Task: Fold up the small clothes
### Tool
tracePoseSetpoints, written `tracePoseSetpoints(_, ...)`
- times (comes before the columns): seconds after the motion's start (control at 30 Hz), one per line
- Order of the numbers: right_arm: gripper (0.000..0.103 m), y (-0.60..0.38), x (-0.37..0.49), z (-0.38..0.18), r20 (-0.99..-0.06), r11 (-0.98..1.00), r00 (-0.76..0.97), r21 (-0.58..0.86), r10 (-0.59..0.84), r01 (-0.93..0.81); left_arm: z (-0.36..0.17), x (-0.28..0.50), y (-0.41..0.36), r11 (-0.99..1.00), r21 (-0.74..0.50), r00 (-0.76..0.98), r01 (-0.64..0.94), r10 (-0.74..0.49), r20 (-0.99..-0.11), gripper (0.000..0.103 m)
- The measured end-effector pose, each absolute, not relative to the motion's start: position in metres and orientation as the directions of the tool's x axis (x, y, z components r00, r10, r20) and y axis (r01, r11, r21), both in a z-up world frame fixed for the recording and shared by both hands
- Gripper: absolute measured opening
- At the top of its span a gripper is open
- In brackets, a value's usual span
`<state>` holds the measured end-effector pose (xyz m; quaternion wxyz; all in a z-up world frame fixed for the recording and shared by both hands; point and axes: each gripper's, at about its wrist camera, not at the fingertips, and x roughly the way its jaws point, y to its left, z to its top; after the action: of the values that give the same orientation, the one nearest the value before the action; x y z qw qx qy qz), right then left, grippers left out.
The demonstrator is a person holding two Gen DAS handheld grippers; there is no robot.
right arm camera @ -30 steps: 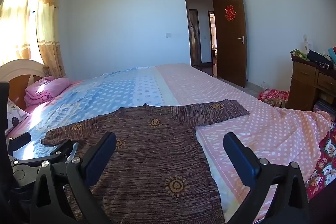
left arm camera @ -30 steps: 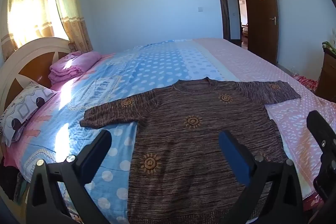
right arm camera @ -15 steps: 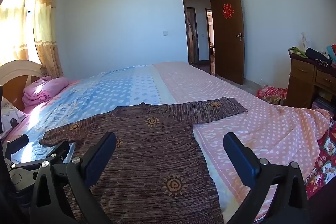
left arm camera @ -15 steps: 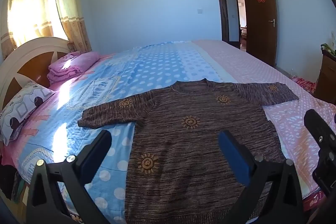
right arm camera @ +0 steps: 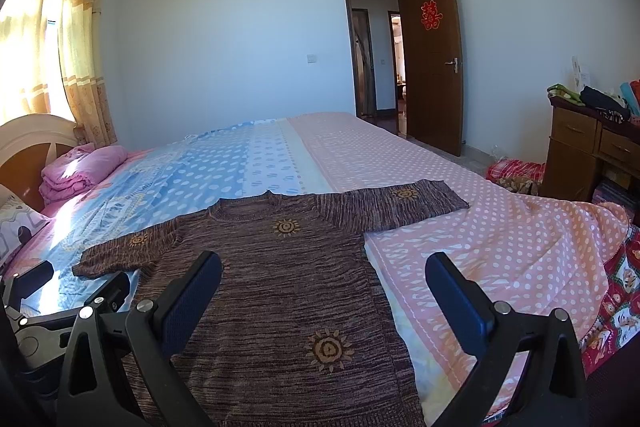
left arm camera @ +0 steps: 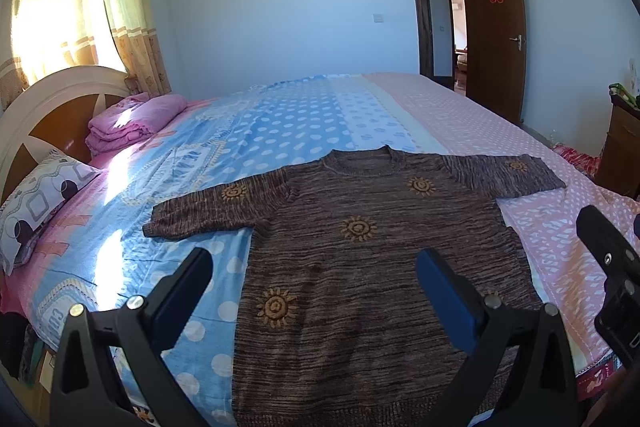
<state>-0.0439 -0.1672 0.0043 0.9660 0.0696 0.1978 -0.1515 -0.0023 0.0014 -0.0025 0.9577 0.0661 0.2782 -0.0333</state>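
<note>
The brown knit sweater (left arm camera: 372, 259) lies flat on the bed (left arm camera: 304, 123), sleeves spread. My left hand-held gripper (left arm camera: 312, 287) and right hand-held gripper (right arm camera: 324, 287) hover above it, jaws apart, empty. The knit looks soft and limp; I judge a sleeve cuff the best place to pinch.

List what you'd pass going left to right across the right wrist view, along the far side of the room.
Curtains → folded pink blanket → light switch → open door → wooden dresser.
</note>
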Motion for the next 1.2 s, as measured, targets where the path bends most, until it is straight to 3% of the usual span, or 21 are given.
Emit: tracePoseSetpoints(1.2,0.102,-0.1685,-0.0444,0.0059,-0.405,0.944,0.876,0.083,-0.261,0.32,-0.0073,-0.0029,-0.0032,0.99,0.096,0.834,0.107,-0.037,-0.55,0.103)
